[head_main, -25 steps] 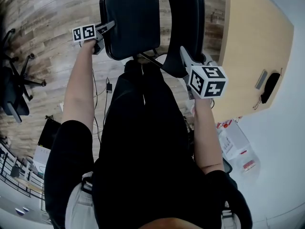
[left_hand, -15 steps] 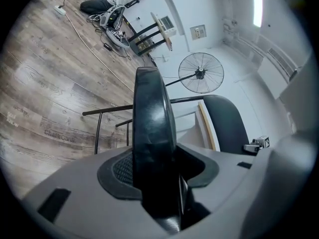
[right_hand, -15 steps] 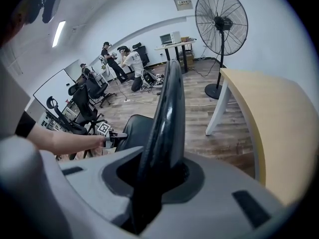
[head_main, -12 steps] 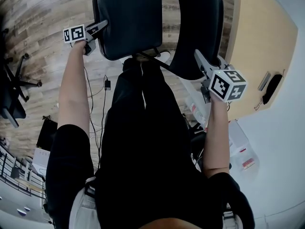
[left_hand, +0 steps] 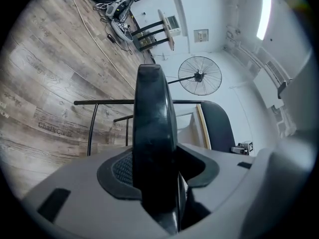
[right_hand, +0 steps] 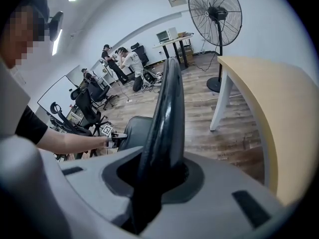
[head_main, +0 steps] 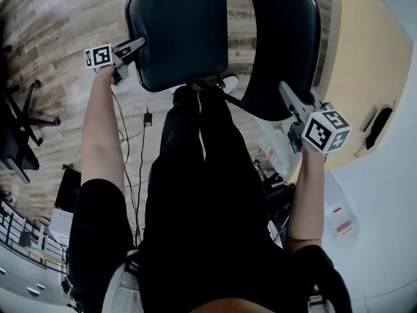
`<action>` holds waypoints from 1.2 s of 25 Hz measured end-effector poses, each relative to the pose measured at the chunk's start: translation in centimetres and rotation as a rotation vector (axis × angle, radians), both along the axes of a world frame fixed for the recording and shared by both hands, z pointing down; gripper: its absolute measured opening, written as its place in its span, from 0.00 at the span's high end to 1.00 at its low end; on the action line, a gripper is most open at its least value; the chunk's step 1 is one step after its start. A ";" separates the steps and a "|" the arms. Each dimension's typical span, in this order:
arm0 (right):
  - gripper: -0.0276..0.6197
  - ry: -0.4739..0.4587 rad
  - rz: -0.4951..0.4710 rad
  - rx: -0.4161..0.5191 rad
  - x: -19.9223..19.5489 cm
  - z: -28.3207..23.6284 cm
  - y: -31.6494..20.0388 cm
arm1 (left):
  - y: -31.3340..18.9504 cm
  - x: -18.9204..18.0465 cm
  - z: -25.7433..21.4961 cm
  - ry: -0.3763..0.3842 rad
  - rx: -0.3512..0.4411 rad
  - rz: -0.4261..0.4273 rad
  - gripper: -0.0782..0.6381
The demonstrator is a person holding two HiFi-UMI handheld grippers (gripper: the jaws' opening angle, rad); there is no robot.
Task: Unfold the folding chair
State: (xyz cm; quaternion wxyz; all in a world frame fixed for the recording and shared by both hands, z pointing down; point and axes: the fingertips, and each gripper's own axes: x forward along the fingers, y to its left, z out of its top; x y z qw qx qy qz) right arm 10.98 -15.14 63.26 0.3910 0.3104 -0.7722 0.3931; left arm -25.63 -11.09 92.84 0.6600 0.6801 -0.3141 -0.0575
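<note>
Black seat edge (head_main: 138,25) in left tool (head_main: 141,43), backrest (head_main: 280,44) in right tool (head_main: 285,88)

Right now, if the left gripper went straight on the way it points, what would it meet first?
The chair seat: the left gripper grips its edge, leaving no free way ahead.

The person wore a black short-sleeved top (head_main: 98,214) and black trousers (head_main: 202,175). The left tool (head_main: 138,43) and right tool (head_main: 285,89) had grey bodies with dark inner pads, each carrying a white cube (head_main: 326,131) printed with black square markers.
</note>
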 end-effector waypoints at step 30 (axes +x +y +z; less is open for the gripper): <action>0.83 -0.144 -0.083 -0.100 1.5 6.7 0.5 | 2.4 -4.4 8.5 0.193 -0.025 -0.079 0.57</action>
